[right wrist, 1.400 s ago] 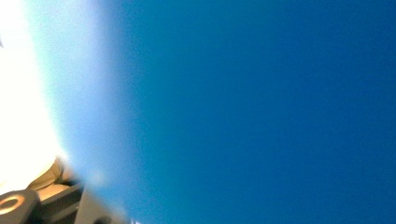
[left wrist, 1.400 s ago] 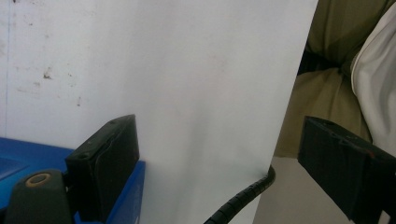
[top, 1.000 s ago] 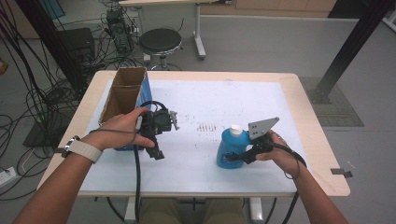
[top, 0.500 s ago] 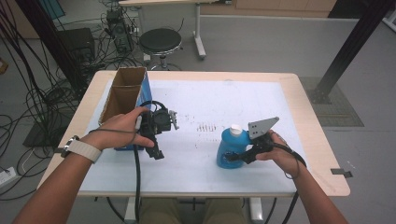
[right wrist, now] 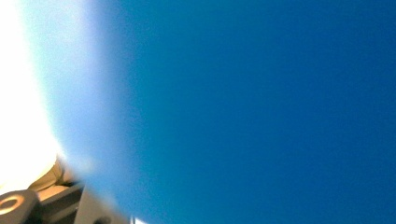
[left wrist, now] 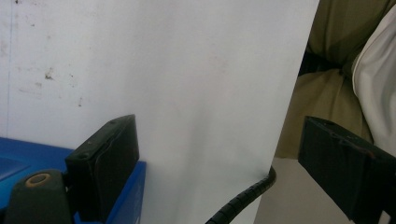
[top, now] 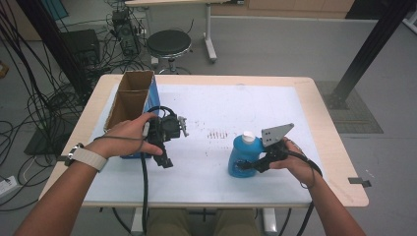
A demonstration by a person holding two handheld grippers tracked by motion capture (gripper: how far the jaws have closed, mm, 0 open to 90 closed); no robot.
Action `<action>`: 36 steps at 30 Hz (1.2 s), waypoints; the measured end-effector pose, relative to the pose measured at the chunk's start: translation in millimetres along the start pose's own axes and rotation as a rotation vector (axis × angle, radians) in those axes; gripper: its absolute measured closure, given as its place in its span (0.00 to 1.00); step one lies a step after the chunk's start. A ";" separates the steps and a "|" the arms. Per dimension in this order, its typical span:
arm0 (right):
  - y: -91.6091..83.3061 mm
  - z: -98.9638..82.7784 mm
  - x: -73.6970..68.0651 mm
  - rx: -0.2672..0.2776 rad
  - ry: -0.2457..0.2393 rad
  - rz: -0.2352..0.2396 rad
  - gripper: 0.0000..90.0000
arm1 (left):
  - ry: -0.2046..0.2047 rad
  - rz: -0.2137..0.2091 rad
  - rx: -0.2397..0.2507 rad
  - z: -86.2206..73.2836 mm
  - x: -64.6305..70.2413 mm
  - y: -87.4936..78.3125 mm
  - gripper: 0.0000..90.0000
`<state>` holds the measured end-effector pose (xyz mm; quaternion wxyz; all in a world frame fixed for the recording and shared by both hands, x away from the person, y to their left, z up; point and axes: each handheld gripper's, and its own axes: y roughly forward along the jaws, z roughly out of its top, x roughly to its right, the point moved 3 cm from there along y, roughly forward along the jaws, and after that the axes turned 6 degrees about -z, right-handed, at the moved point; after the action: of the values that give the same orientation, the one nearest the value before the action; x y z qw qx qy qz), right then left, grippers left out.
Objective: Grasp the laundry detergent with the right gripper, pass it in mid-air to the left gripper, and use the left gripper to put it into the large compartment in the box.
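— Where's the bottle (top: 244,156)?
— Upright on the bench (top: 275,105), toward five o'clock, right claw (top: 252,164) clamped on its side.
— And the left claw (top: 165,160)?
— Wide apart, gripping nothing, beside the box (top: 129,101) at nine o'clock.

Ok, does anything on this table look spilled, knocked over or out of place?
Nothing is spilled or toppled. The blue bottle stands upright with its white cap on, the right hand-held gripper against its side. The open cardboard box stands at the table's left edge. The one blemish is a patch of small dark specks on the white table cover.
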<state>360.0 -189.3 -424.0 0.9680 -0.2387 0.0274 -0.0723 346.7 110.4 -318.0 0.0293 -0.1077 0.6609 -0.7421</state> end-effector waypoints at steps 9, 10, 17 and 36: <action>0.1 0.2 0.1 -0.002 -0.002 0.001 0.47 | 0.001 0.002 -0.002 0.0 -0.4 -0.1 0.14; 0.1 0.2 0.2 -0.001 0.002 0.000 0.47 | 0.001 0.002 -0.002 0.1 -0.3 -0.1 0.14; 0.0 0.8 -0.5 -0.007 0.000 -0.004 0.47 | -0.001 0.006 -0.004 0.1 0.3 -1.1 0.13; -7.0 15.9 -2.5 -0.007 0.042 -0.013 0.48 | 0.002 0.042 0.012 5.9 7.5 -22.2 0.13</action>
<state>358.0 -187.7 -406.6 0.9659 -0.2408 0.0466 -0.0834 342.7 106.0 -294.6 0.0450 -0.0929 0.6588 -0.7452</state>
